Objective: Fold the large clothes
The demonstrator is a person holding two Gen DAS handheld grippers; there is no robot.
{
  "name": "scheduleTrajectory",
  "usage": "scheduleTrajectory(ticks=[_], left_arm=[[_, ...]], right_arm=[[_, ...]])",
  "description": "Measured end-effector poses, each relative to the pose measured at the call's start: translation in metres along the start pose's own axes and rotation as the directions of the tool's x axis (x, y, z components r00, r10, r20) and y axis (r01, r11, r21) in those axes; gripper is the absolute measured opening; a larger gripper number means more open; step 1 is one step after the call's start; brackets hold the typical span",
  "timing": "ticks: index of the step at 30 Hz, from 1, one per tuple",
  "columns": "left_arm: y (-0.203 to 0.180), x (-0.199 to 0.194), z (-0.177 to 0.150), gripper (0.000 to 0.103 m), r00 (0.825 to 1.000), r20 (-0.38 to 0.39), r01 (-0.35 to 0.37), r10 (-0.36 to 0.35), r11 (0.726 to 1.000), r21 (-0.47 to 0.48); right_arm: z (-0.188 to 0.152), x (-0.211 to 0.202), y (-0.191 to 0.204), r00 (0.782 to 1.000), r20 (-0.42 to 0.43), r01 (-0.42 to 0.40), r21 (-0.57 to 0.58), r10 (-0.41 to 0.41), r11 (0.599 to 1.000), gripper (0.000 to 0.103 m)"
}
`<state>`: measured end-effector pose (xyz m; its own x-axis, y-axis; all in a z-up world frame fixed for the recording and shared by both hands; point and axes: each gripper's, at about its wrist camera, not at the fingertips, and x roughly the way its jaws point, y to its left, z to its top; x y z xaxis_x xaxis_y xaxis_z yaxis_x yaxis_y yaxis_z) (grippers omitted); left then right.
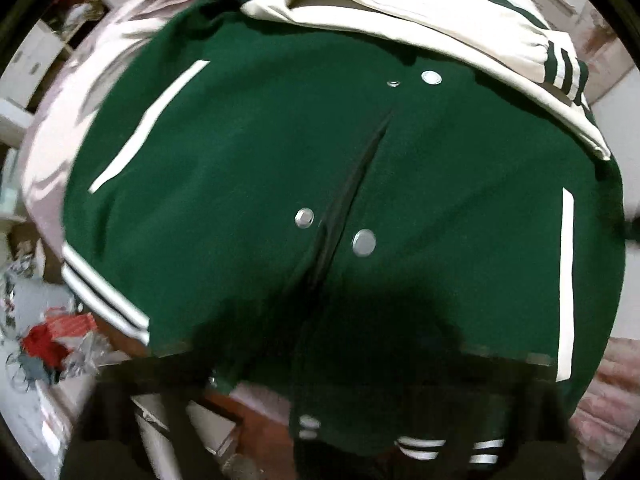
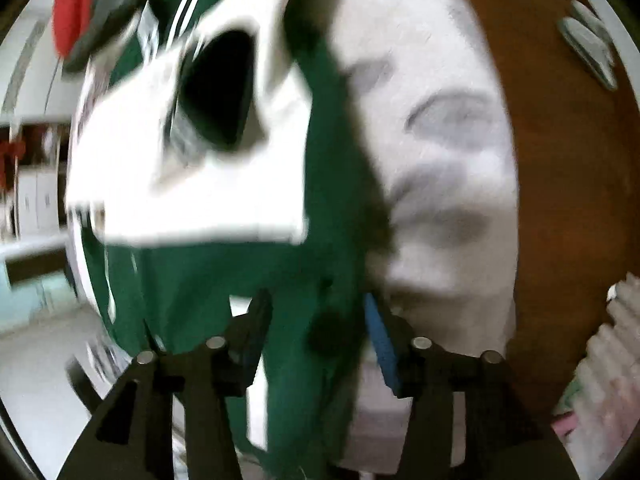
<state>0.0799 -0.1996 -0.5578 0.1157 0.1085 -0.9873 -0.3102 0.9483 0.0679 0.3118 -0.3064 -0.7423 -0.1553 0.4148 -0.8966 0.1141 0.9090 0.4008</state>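
Observation:
A green varsity jacket (image 1: 248, 168) with cream sleeves (image 1: 400, 4), white pocket stripes and silver snap buttons lies front-up on a bed. Its striped hem (image 1: 448, 448) is lifted close to the left wrist camera and covers the left gripper, whose fingers are hidden. In the right wrist view, blurred, the same jacket (image 2: 208, 272) hangs in front, and its green cloth runs down between the two fingers of my right gripper (image 2: 316, 320). A blue pad (image 2: 382, 344) shows on the right finger. The jaws stand a little apart around the cloth.
The bed has a pale pink cover (image 1: 52, 128) and a white printed sheet (image 2: 440, 160). A brown wooden floor (image 2: 568, 184) lies beside it, with slippers (image 2: 588, 40). Red clutter and plastic bags (image 1: 52, 340) sit at the lower left, white cabinets (image 1: 28, 68) behind.

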Motion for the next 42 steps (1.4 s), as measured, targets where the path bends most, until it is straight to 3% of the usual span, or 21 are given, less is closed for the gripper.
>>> scheduleTrajectory(ticks=[2, 3, 7, 10, 13, 17, 20, 22, 24, 28, 30, 33, 34, 36, 39, 42], left_arm=[[-0.003, -0.006, -0.009, 0.095, 1.000, -0.004, -0.023, 0.023, 0.999, -0.023], [-0.009, -0.009, -0.015, 0.095, 0.999, -0.008, -0.047, 0.047, 0.999, -0.026], [-0.063, -0.037, -0.035, 0.095, 0.987, 0.050, -0.159, 0.156, 0.985, 0.067], [-0.122, -0.056, -0.061, 0.095, 0.971, 0.101, -0.232, 0.217, 0.958, 0.167], [-0.165, -0.066, -0.075, 0.095, 0.975, 0.107, -0.215, 0.195, 0.949, 0.231], [-0.215, -0.041, -0.082, 0.095, 0.984, 0.086, -0.179, 0.158, 0.923, 0.341], [-0.252, -0.012, -0.101, 0.095, 0.971, 0.089, -0.237, 0.222, 0.839, 0.490], [-0.262, 0.007, -0.118, 0.096, 0.952, 0.106, -0.295, 0.287, 0.774, 0.560], [-0.261, 0.012, -0.124, 0.098, 0.941, 0.158, -0.335, 0.300, 0.740, 0.583], [-0.246, 0.009, -0.109, 0.099, 0.942, 0.155, -0.334, 0.299, 0.774, 0.538], [-0.245, 0.002, -0.105, 0.099, 0.926, 0.197, -0.376, 0.321, 0.773, 0.511], [-0.230, -0.009, -0.102, 0.093, 0.926, 0.227, -0.375, 0.302, 0.799, 0.470], [-0.226, -0.012, -0.101, 0.071, 0.934, 0.223, -0.354, 0.280, 0.812, 0.464], [-0.222, -0.018, -0.101, 0.045, 0.938, 0.223, -0.340, 0.265, 0.824, 0.454], [-0.207, -0.033, -0.093, 0.032, 0.942, 0.245, -0.317, 0.231, 0.853, 0.415], [-0.202, -0.048, -0.090, 0.029, 0.940, 0.266, -0.308, 0.215, 0.870, 0.385]], right_arm=[[-0.018, 0.036, 0.001, 0.986, -0.116, 0.107, -0.087, -0.117, 0.990, 0.051], [-0.029, 0.057, -0.007, 0.967, -0.149, 0.188, -0.132, -0.207, 0.973, 0.051], [-0.036, 0.042, -0.008, 0.981, -0.118, 0.142, -0.107, -0.154, 0.984, 0.054], [-0.041, 0.013, -0.016, 0.990, -0.078, 0.114, -0.054, -0.118, 0.992, 0.057], [-0.051, -0.014, -0.033, 0.989, -0.056, 0.136, -0.009, -0.136, 0.991, 0.059], [-0.070, -0.040, -0.070, 0.993, -0.056, 0.111, 0.054, -0.108, 0.992, 0.059], [-0.074, -0.061, -0.107, 0.990, -0.049, 0.133, 0.086, -0.129, 0.987, 0.059], [-0.076, -0.065, -0.121, 0.990, -0.047, 0.139, 0.123, -0.134, 0.983, 0.059], [-0.074, -0.071, -0.136, 0.992, -0.043, 0.124, 0.152, -0.119, 0.981, 0.059], [-0.053, -0.090, -0.168, 0.994, -0.015, 0.106, 0.144, -0.105, 0.984, 0.059], [-0.040, -0.090, -0.164, 0.997, 0.014, 0.071, 0.119, -0.073, 0.990, 0.059], [-0.011, -0.083, -0.149, 0.994, 0.065, -0.091, 0.060, 0.087, 0.994, 0.062], [0.003, -0.077, -0.143, 0.984, 0.067, -0.167, 0.040, 0.164, 0.985, 0.069], [0.033, -0.061, -0.128, 0.949, 0.059, -0.310, 0.013, 0.308, 0.951, 0.072], [0.079, -0.041, -0.104, 0.898, 0.061, -0.435, -0.011, 0.435, 0.900, 0.079], [0.117, -0.028, -0.088, 0.848, 0.097, -0.522, -0.016, 0.521, 0.853, 0.083]])
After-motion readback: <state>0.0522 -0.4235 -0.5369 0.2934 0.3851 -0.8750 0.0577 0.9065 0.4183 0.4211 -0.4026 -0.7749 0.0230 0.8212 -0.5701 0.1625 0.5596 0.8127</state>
